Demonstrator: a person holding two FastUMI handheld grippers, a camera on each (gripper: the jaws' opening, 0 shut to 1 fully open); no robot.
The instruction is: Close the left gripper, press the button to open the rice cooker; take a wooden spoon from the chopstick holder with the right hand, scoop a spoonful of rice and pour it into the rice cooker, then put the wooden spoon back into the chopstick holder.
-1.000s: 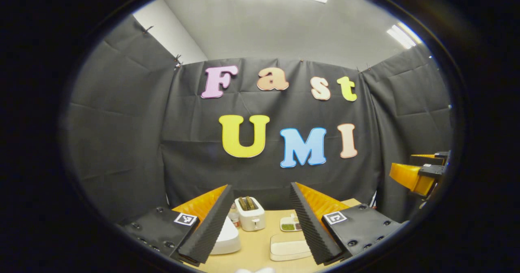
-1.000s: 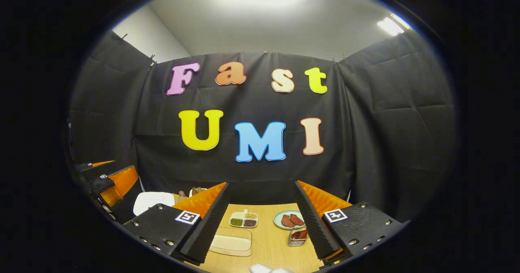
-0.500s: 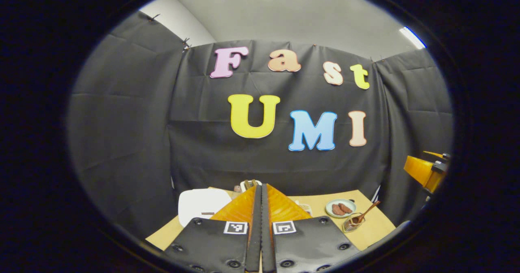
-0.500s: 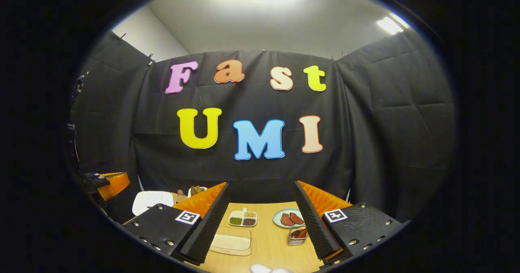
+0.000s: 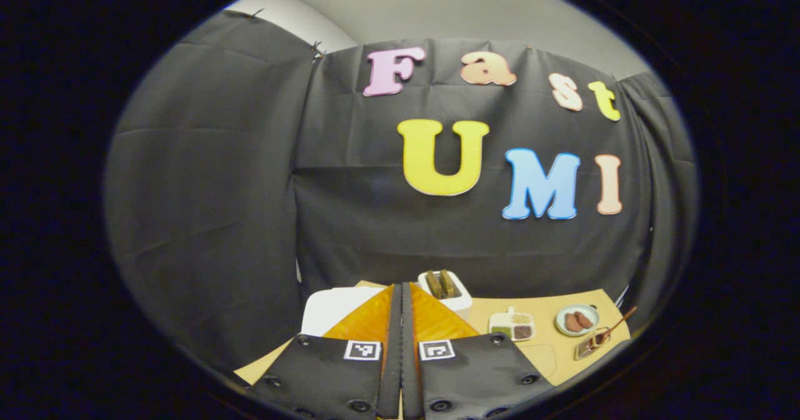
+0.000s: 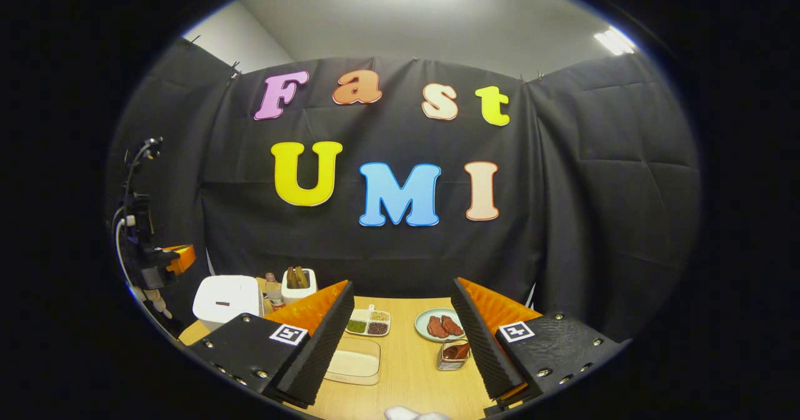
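- My left gripper [image 5: 400,320] is pressed fully closed on nothing, with the white rice cooker [image 5: 334,307] just beyond its tip.
- My right gripper [image 6: 400,326] is spread wide, empty, above the table [image 6: 409,370].
- The wooden spoon [image 5: 615,326] stands in the chopstick holder [image 6: 454,355].

In the right gripper view, open tabletop [image 6: 409,370] lies between the rice container [image 6: 353,364] and the chopstick holder [image 6: 454,354], giving a clear lane forward toward the sectioned dish [image 6: 369,323] and the plate [image 6: 437,326], which stand across its far end. The rice cooker [image 6: 226,298] occupies the near-left corner, with a bottle [image 6: 271,289] and a toaster [image 6: 298,282] close beside it on the far side. The black cloth wall [image 6: 400,257] closes off the table's far edge.
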